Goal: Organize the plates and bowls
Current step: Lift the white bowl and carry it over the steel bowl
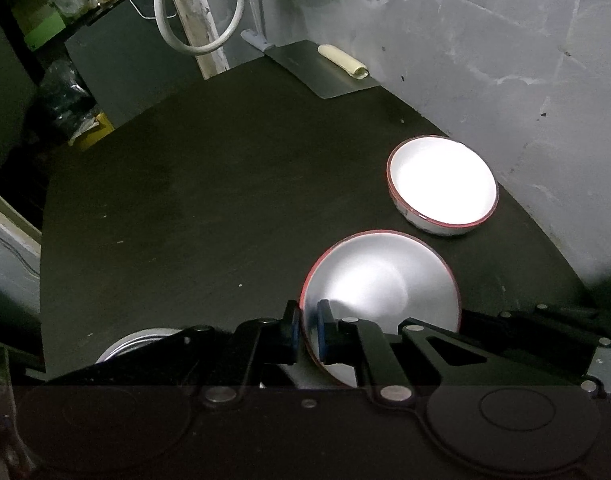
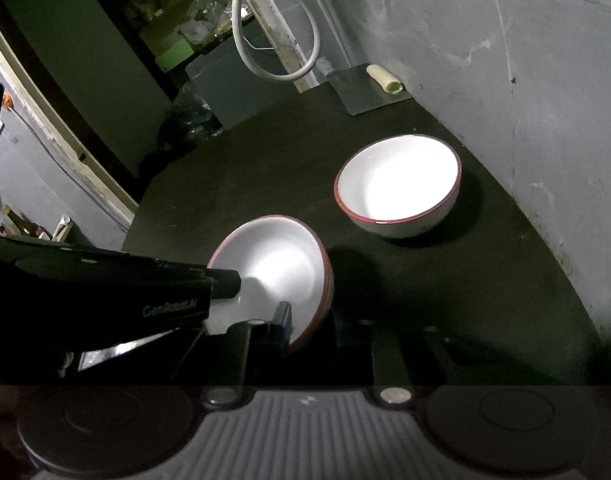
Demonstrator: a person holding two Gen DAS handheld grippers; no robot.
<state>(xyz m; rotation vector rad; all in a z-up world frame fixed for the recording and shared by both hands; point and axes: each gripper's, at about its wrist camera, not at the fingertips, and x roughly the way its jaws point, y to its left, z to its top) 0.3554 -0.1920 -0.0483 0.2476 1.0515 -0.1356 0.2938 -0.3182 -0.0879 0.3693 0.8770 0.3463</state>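
Bowl [image 1: 379, 296] is being pinched at opposite rim points by both grippers' closed fingers | tilted, seemingly for stacking into second bowl [image 1: 441, 186].

A white ceramic bowl with a red rim [image 2: 277, 268] is clamped at its near edge by the right gripper [image 2: 311, 330]. The left gripper [image 2: 225, 280] is seen gripping its far-left edge, while a second, identical bowl [image 2: 399, 186] is set upright on the dark table [image 2: 485, 280] beyond.

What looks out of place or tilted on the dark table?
The near bowl is tipped on its side, not flat, with both the left gripper and right gripper shut on its rim. The far bowl stands upright. Nothing looks spilled or broken.
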